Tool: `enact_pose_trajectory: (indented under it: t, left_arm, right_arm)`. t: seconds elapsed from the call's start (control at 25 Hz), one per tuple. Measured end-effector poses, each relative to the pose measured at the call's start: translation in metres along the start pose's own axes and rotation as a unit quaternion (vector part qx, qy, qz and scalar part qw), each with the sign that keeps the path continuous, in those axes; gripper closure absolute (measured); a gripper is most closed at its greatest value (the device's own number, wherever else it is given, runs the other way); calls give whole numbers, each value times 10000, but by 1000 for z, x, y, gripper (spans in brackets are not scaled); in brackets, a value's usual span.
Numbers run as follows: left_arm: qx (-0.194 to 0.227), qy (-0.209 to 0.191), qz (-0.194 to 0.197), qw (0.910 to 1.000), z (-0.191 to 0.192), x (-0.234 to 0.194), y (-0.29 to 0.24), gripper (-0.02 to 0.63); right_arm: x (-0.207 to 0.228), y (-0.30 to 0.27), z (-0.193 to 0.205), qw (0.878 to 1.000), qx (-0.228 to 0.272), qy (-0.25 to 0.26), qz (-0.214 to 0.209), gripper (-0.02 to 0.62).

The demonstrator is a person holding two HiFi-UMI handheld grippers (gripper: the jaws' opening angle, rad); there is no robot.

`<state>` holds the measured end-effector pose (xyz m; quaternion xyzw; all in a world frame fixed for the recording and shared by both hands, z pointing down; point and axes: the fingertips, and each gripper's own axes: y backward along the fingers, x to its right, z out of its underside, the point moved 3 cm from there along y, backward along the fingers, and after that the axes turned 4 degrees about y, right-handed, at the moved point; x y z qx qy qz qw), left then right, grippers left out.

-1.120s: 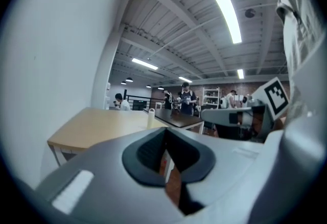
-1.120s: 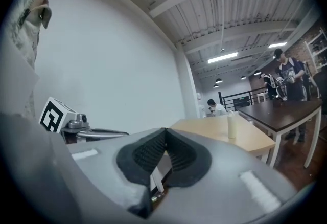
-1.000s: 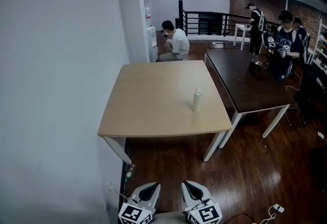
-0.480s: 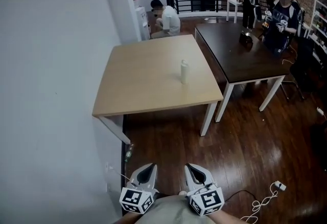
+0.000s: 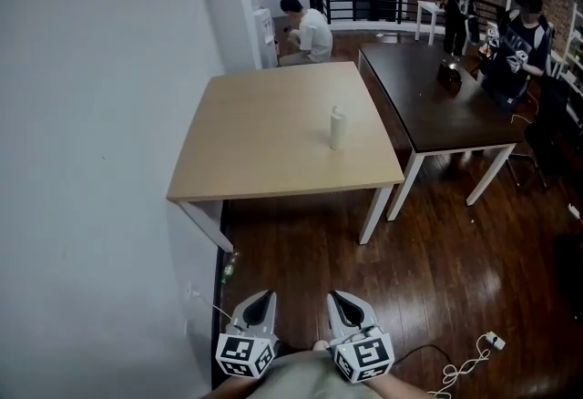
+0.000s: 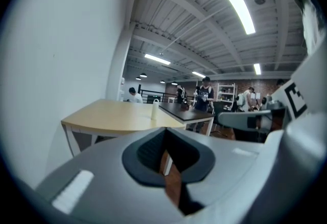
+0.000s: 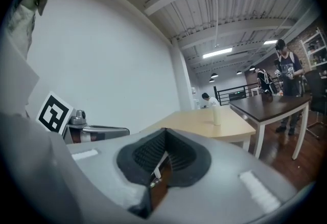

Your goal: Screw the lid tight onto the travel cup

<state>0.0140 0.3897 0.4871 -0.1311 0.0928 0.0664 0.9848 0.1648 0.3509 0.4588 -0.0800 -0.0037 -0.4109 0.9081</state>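
A white travel cup (image 5: pixel 337 127) stands upright on the light wooden table (image 5: pixel 264 151), toward its right side. It shows small and far in the left gripper view as the cup (image 6: pixel 155 109) and in the right gripper view as the cup (image 7: pixel 216 115). Both grippers are held low near the person's body, well short of the table. My left gripper (image 5: pixel 261 300) is shut with nothing in it. My right gripper (image 5: pixel 340 299) is also shut and empty. Whether the lid sits on the cup cannot be made out at this distance.
A white wall (image 5: pixel 91 160) runs along the left, touching the table. A dark table (image 5: pixel 437 106) stands to the right. Several people stand or crouch at the back. Dark wooden floor (image 5: pixel 301 260) lies between me and the table; a cable (image 5: pixel 465 365) trails at lower right.
The head view has shifted, so the table and cup sit slightly differently in frame. Both grippers stay shut, side by side, low in front of the body.
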Motion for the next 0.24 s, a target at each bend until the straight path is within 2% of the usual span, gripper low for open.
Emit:
enact_pose_trajectory:
  t: [0.24]
  left_arm:
    - [-68,7,99,9999,1,5,-14,604]
  right_arm:
    - [13,-2,1,10000,-59,-13,22,597]
